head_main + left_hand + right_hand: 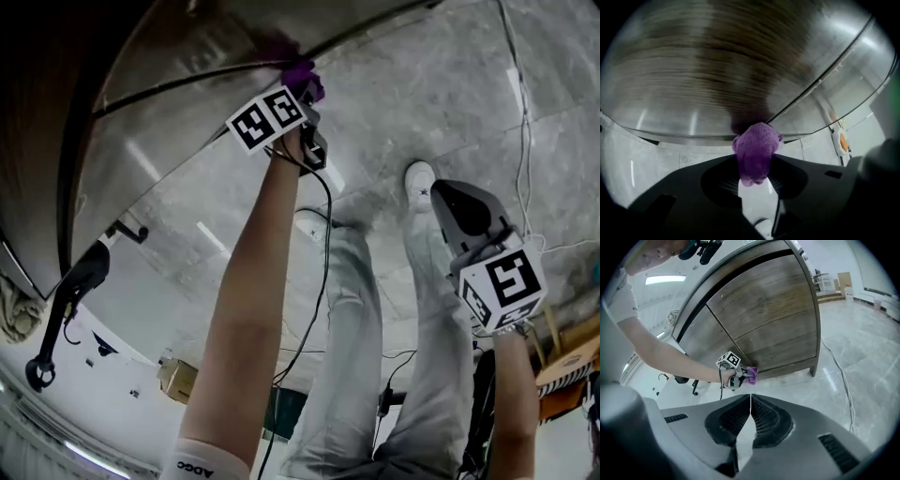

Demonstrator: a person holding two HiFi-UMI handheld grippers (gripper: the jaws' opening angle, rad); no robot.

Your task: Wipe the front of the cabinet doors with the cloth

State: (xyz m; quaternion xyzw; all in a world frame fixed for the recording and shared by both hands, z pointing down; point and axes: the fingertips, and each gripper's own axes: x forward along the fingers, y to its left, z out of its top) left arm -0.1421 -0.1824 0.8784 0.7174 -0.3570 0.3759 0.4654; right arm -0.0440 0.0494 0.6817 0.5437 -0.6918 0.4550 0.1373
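With the left gripper (756, 165) clamped on the purple cloth (756, 143) against the cabinet doors (764, 310) at their 6 o'clock edge by the seam, press flat and stroke along the grain, right gripper (750, 408) closed, empty

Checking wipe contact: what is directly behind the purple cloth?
The wooden cabinet door, low down beside the seam between doors. The cloth, clamped in the left gripper, hides the spot itself.
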